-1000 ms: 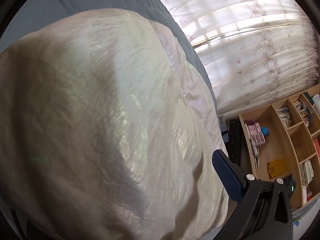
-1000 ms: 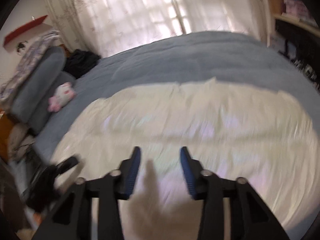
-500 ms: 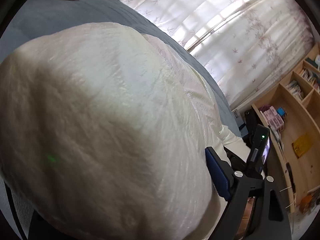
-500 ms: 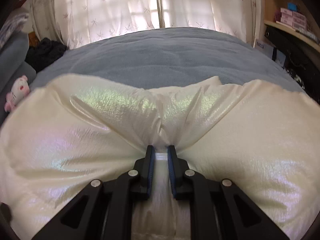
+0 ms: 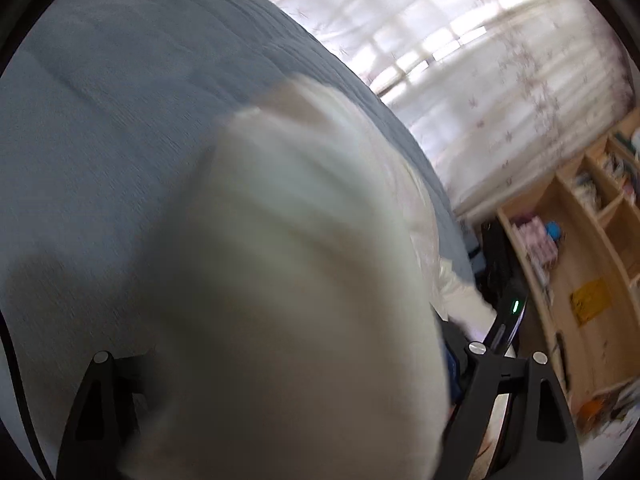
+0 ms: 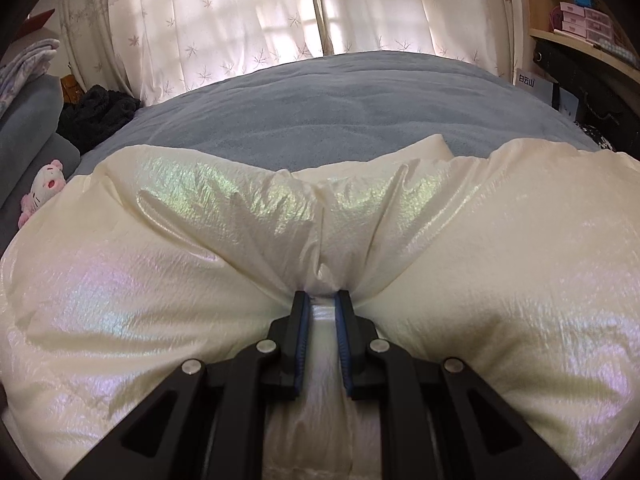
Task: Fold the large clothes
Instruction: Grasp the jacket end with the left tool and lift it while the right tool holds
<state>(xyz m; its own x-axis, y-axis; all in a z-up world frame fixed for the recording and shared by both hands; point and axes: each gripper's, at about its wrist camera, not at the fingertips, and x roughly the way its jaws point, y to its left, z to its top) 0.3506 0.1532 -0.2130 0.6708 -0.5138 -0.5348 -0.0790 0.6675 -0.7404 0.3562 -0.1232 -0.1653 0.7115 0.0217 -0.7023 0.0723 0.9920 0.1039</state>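
A large cream, pearly puffy garment (image 6: 500, 248) lies across the grey-blue bed (image 6: 360, 104). My right gripper (image 6: 322, 300) is shut on a pinched fold of the garment near its middle edge. In the left wrist view the garment (image 5: 304, 288) is blurred, bulges up close to the camera and hides the space between the fingers. Only the bases of my left gripper's arms show, wide apart on either side of the cloth, so its state cannot be told. The other gripper (image 5: 508, 320) with a green light shows beyond the cloth.
A pink-and-white plush toy (image 6: 42, 190) and dark clothes (image 6: 96, 116) lie at the bed's left end. A wooden bookshelf (image 5: 580, 280) stands to the right of the bed. Sheer curtains (image 6: 280, 12) cover the window behind.
The right gripper closed on a fold of the garment and stays shut on it. In the left view the garment has bunched nearer and more of the bed now shows.
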